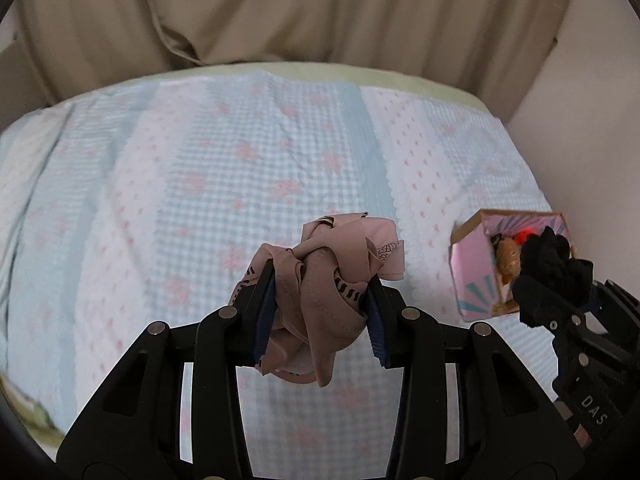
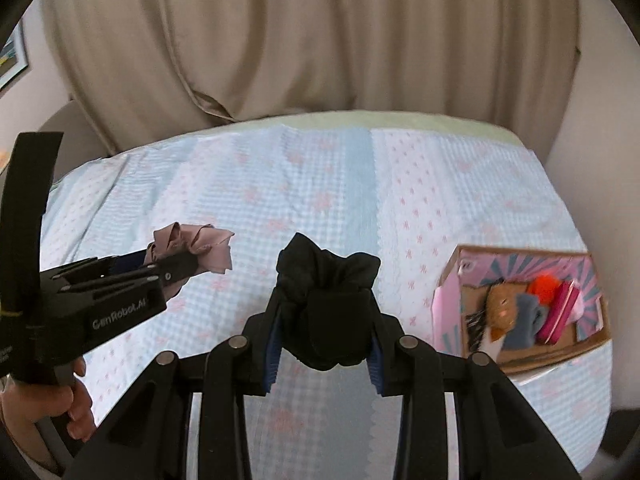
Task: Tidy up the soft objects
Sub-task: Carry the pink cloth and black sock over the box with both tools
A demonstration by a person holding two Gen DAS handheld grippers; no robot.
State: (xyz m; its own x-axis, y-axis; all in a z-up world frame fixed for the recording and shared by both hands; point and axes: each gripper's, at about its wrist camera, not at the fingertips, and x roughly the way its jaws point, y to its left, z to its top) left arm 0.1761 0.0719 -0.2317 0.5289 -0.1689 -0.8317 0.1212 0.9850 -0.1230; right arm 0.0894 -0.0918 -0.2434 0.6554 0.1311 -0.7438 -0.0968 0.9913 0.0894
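Beige curtain (image 1: 280, 12) hangs behind a blue-and-pink quilted bed (image 1: 240, 152). Cardboard box (image 2: 520, 308) of small soft items sits at right. Left gripper (image 1: 320, 312) clamps pink cloth (image 1: 320, 280); right gripper (image 2: 324, 344) clamps black cloth (image 2: 326, 292), both held above the bed.

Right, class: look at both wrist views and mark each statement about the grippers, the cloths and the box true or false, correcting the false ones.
1. The left gripper is clamped on a bunched pink cloth. True.
2. The right gripper is open and holds nothing. False: it is shut on a bundled black cloth.
3. The cardboard box on the bed already has several soft items in it. True.
4. The box stands to the left of both grippers. False: it is on the right in both views.
5. The bedspread is plain dark green. False: it is pale blue and white with pink motifs.
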